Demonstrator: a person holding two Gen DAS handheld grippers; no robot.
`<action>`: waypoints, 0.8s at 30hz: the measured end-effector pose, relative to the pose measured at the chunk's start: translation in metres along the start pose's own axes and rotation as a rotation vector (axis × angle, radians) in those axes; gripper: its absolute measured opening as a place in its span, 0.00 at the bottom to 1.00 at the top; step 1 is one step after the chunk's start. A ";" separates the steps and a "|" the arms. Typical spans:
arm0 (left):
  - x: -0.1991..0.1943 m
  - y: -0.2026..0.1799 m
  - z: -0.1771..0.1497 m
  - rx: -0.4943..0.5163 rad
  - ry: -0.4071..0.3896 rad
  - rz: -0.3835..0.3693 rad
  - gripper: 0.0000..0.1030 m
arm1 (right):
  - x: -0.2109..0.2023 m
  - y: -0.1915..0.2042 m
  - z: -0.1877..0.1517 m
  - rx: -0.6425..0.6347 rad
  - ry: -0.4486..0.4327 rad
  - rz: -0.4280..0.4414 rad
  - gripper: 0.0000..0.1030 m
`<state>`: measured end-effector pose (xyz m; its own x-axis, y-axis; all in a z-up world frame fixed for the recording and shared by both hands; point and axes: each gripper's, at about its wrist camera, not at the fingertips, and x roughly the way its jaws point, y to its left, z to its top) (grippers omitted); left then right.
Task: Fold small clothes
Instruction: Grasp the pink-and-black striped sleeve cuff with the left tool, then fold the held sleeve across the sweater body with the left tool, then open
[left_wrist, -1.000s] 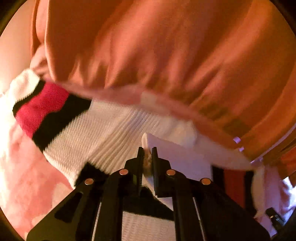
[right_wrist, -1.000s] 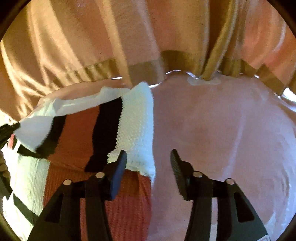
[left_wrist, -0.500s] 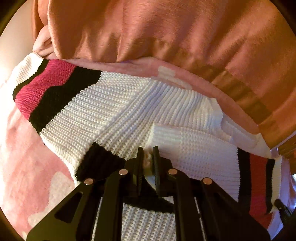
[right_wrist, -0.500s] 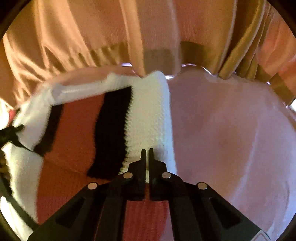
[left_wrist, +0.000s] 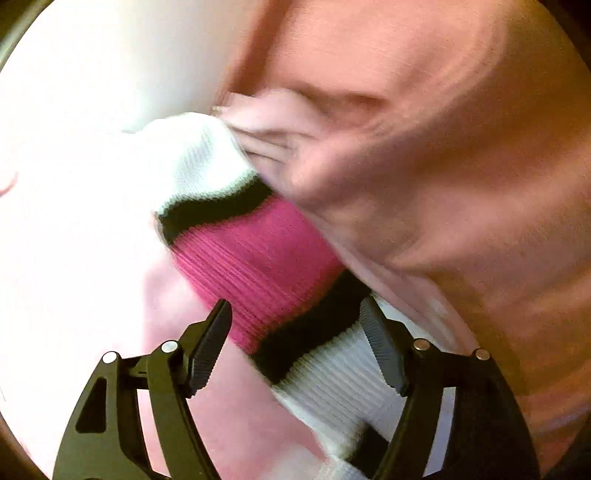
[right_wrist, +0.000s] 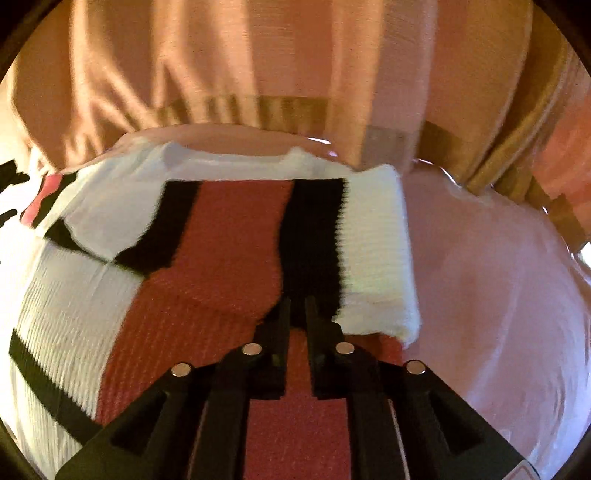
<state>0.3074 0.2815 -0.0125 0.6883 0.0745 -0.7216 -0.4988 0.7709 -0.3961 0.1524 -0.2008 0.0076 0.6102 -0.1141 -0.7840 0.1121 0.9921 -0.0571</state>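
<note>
A knit sweater (right_wrist: 229, 258), white with black and red bands, lies on a pink blanket (right_wrist: 498, 295); one sleeve is folded across its body. My right gripper (right_wrist: 297, 301) hovers over the folded sleeve's black band. Its jaws are opening, parted by a narrow gap, and no cloth shows pinched between them. In the blurred left wrist view the other sleeve (left_wrist: 258, 258), banded white, black and pink, runs up from between my left gripper's (left_wrist: 293, 306) fingers. Those jaws are opening wide, and the pads do not press on the sleeve.
Orange draped fabric (right_wrist: 295, 55) hangs along the far side of the blanket and fills the right of the left wrist view (left_wrist: 461, 166). A bright white surface (left_wrist: 74, 147) lies to the left of the sleeve. Bare pink blanket spreads right of the sweater.
My left gripper let go of the white knit fold, swung over to the striped sleeve and opened wide. My right gripper shifted from the white cuff to the black band and parted slightly.
</note>
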 end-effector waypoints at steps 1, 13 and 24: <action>0.007 0.014 0.011 -0.014 -0.004 0.035 0.68 | 0.000 0.005 -0.002 -0.008 -0.001 0.003 0.24; 0.081 0.089 0.078 -0.086 0.005 0.191 0.21 | 0.028 0.020 -0.017 -0.047 0.079 -0.003 0.32; -0.054 -0.067 0.032 0.306 -0.213 -0.137 0.07 | 0.017 0.004 -0.007 0.018 0.039 -0.013 0.40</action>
<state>0.3208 0.2464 0.0715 0.8476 0.0623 -0.5269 -0.2366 0.9333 -0.2702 0.1579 -0.1989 -0.0103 0.5779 -0.1247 -0.8065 0.1346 0.9893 -0.0565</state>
